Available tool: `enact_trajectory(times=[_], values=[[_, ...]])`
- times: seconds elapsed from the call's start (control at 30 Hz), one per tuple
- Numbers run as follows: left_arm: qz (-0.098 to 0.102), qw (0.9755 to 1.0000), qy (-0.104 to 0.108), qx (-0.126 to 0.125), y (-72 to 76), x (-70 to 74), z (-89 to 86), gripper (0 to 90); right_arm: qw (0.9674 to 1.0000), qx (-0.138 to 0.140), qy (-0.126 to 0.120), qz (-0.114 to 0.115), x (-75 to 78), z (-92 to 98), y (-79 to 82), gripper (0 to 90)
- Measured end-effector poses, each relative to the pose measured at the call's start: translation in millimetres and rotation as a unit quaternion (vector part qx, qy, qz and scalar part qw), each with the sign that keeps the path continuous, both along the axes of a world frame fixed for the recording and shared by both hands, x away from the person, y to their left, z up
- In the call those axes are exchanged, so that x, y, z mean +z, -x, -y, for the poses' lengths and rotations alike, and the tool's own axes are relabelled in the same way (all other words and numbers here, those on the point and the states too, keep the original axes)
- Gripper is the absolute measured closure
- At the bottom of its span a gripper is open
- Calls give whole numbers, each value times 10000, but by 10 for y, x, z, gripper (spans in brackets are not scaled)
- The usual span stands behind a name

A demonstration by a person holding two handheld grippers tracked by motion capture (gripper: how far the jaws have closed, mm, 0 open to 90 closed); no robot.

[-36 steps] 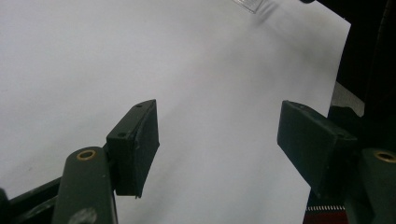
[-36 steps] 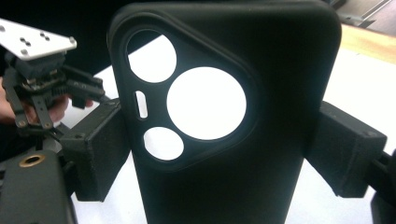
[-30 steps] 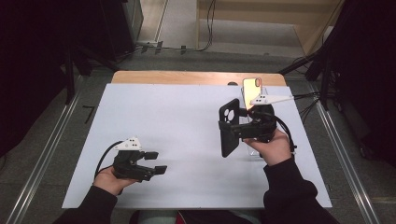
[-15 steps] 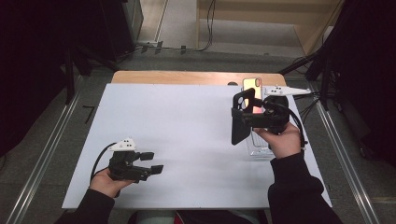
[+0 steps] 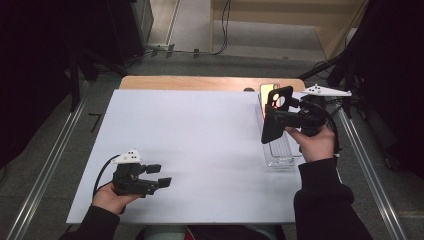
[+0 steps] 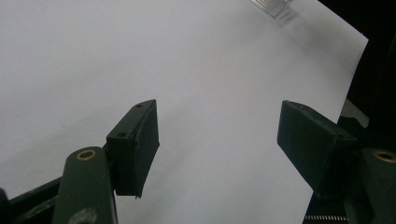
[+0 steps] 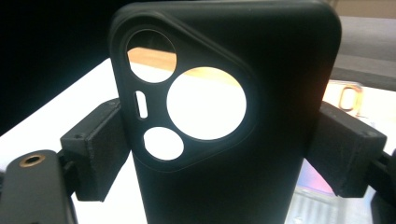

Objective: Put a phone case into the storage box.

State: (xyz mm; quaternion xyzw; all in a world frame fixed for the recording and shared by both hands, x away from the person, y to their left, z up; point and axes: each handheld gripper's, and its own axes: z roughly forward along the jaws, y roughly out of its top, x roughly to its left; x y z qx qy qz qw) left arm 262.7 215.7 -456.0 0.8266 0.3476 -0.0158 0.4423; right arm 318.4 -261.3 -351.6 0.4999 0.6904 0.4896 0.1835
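My right gripper (image 5: 278, 119) is shut on a black phone case (image 5: 274, 115), held upright above the right side of the white table (image 5: 200, 135). In the right gripper view the phone case (image 7: 224, 116) stands between both pads (image 7: 98, 149), its round camera cut-outs showing the table behind. A clear plastic tray (image 5: 280, 150) lies just below the case, with an orange-lit phone (image 5: 265, 92) at its far end. My left gripper (image 5: 161, 175) rests low near the table's front left, open, with nothing between its pads (image 6: 135, 144).
A wooden strip (image 5: 210, 82) runs along the table's far edge. Metal rails (image 5: 365, 165) flank both sides of the table. Cables lie on the floor beyond. The tray's corner (image 6: 273, 5) shows far off in the left gripper view.
The right gripper has carried the phone case to the right and farther away, over the clear tray. The left hand has shifted slightly left and nearer the front edge.
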Motion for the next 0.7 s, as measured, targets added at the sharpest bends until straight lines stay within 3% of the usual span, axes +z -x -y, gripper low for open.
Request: enact_trajectory(times=[0.17,0.53,0.7], values=[[35,9999,-47,87,6,7,-12,302,9994,-339,-98,-10,-68,111,-49,124],[38,10000,-8,80,-3,10,-14,302,9961,-874,108,85,-180,224,-180,124],[38,10000,24,69,-2,15,-6,302,9947,-1014,165,62,-300,248,-353,124]])
